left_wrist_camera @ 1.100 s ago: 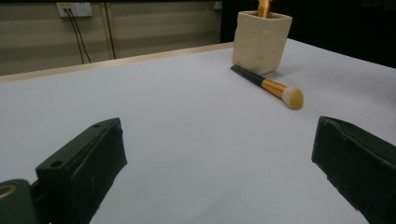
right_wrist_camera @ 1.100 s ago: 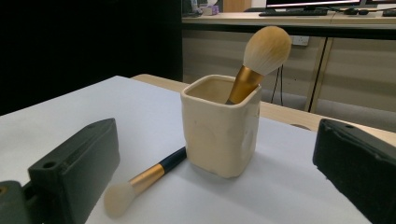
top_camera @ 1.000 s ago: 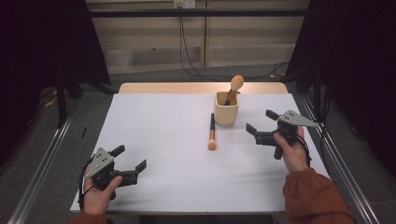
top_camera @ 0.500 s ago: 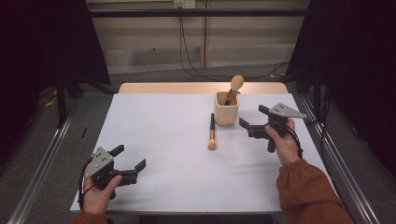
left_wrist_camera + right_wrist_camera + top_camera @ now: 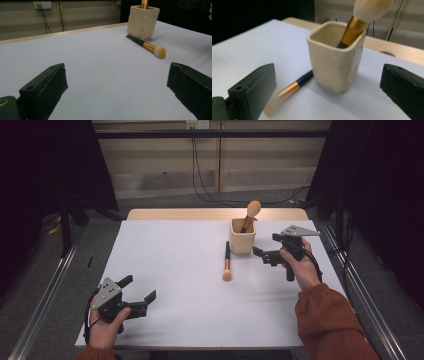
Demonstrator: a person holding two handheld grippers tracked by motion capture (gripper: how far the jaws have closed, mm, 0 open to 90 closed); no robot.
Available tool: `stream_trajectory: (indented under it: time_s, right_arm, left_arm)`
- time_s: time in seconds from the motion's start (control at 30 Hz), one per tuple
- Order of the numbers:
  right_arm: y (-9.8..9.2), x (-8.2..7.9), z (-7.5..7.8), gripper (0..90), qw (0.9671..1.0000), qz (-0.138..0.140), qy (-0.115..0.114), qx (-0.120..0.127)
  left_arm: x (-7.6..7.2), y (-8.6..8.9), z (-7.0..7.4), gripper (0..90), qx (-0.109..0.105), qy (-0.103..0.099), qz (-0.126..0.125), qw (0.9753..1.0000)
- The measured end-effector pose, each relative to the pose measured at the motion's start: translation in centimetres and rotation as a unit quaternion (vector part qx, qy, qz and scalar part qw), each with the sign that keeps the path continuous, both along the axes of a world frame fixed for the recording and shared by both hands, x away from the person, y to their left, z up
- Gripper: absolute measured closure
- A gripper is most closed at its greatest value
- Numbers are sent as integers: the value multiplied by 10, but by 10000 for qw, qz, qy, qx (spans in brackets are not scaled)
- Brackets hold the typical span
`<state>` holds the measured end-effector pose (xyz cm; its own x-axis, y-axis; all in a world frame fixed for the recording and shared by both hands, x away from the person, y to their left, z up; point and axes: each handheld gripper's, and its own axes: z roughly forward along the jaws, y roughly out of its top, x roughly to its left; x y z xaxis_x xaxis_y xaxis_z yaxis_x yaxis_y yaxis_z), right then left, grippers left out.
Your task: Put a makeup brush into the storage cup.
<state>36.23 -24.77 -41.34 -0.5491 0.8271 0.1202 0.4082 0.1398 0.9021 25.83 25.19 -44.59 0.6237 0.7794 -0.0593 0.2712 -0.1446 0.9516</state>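
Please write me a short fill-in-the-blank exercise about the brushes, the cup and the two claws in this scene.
1. The cream cup holds ____ brush, bristles up.
2. The second brush lies flat on the ____ table, beside the cup.
3. The right claw, jaws ____, is near the cup.
4. The left claw is near the table's ____ edge.

Missing words: one; white; open; front

cup brush [image 5: 359,22]: handle end hidden inside cup [image 5: 334,67] (bristles cut off at top) | lying brush [image 5: 287,93]: bristles blurred
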Motion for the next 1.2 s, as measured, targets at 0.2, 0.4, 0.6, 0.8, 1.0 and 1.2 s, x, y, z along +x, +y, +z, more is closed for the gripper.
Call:
stream_trajectory:
  time_s: [0.2, 0.4, 0.6, 0.8, 1.0, 1.2]
  right_arm:
    - [3, 6, 1, 19, 9987, -28, 388, -314]
    - [9, 13, 1, 30, 9920, 156, 1084, -633]
    - [15, 19, 2, 43, 9839, 191, 1563, -843]
    - [20, 25, 1, 54, 9699, 239, 2155, -1107]
    - [23, 30, -5, 58, 9597, 122, 2422, -1420]
    - [33, 32, -8, 60, 9489, 181, 2600, -1779]
  left_arm:
    - [0, 0, 0, 27, 2, -7, 4, 10000]
    - [0, 0, 0, 27, 31, -11, 3, 10000]
    - [1, 0, -1, 28, 52, 15, 18, 10000]
    - [1, 0, -1, 28, 53, 19, 7, 10000]
    - [1, 0, -1, 28, 41, 35, 7, 10000]
    - [1, -1, -1, 27, 30, 40, -12, 10000]
